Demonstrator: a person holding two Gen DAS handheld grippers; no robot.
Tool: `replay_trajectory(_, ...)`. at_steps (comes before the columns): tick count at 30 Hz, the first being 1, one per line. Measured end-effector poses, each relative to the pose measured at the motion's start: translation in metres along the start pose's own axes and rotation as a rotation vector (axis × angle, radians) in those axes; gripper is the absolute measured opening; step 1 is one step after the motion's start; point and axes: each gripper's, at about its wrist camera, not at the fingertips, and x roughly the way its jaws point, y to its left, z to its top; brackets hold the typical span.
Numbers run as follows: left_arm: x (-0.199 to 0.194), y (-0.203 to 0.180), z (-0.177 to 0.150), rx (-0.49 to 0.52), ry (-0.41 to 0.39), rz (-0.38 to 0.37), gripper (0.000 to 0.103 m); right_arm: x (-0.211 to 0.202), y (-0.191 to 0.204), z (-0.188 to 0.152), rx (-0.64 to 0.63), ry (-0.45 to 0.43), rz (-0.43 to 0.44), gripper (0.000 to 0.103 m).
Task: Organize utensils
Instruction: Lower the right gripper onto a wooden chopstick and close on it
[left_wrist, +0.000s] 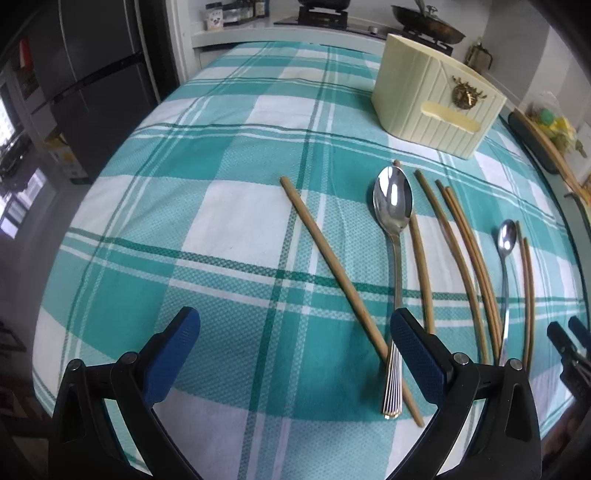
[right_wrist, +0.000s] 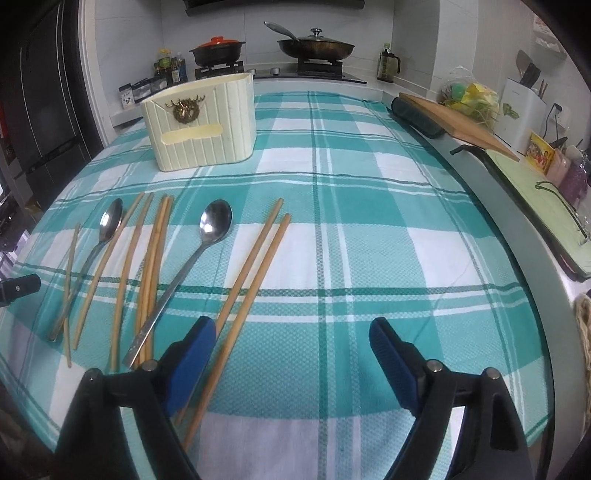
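Both claws hung released over the checked cloth (right_wrist: 332, 177) on the worktop, nothing between their pads. The left claw (left_wrist: 295, 354) and right claw (right_wrist: 291, 350) sat on the near side of the cream utensil holder (right_wrist: 201, 122). Between them and the holder lay two spoons (right_wrist: 216, 225) among scattered wooden chopsticks (right_wrist: 258, 258).

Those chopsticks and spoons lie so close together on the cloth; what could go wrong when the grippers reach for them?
1. The big spoon lies across a chopstick, so lifting one may drag the other.
2. The bunched chopsticks touch; the open right gripper might catch several or knock them askew.
3. The thin sticks lie flat on the soft tablecloth, so the open left gripper could snag it.
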Motion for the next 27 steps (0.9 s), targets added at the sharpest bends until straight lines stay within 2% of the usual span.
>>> replay_trajectory(5, 0.023, -0.003, 0.006, -0.038, 0.029, 0.044, 0.103, 0.022, 0.010, -0.004, -0.026, 0.035, -0.024, 0.087)
replay_trajectory(8, 0.034, -0.007, 0.006, -0.022, 0.036, 0.096, 0.103, 0.029, 0.013, -0.010, -0.051, 0.050, -0.040, 0.087)
replay_trajectory(10, 0.036, -0.008, 0.004, -0.007, 0.024, 0.103, 0.103, 0.031, 0.013, -0.013, -0.060, 0.044, -0.044, 0.086)
replay_trajectory(16, 0.028, -0.003, -0.001, 0.106, 0.024, 0.139, 0.103, 0.027, 0.003, -0.014, -0.088, 0.045, -0.092, 0.087)
replay_trajectory(22, 0.023, 0.025, 0.000, 0.198, 0.047, 0.157, 0.103, 0.024, -0.018, -0.016, -0.102, 0.068, -0.119, 0.086)
replay_trajectory(24, 0.024, 0.036, 0.002, 0.177, 0.068, 0.129, 0.102, 0.024, -0.021, -0.015, -0.111, 0.084, -0.097, 0.087)
replay_trajectory(27, 0.026, 0.051, 0.003, 0.089, 0.110, 0.050, 0.102, 0.028, -0.025, -0.013, -0.113, 0.118, -0.055, 0.087)
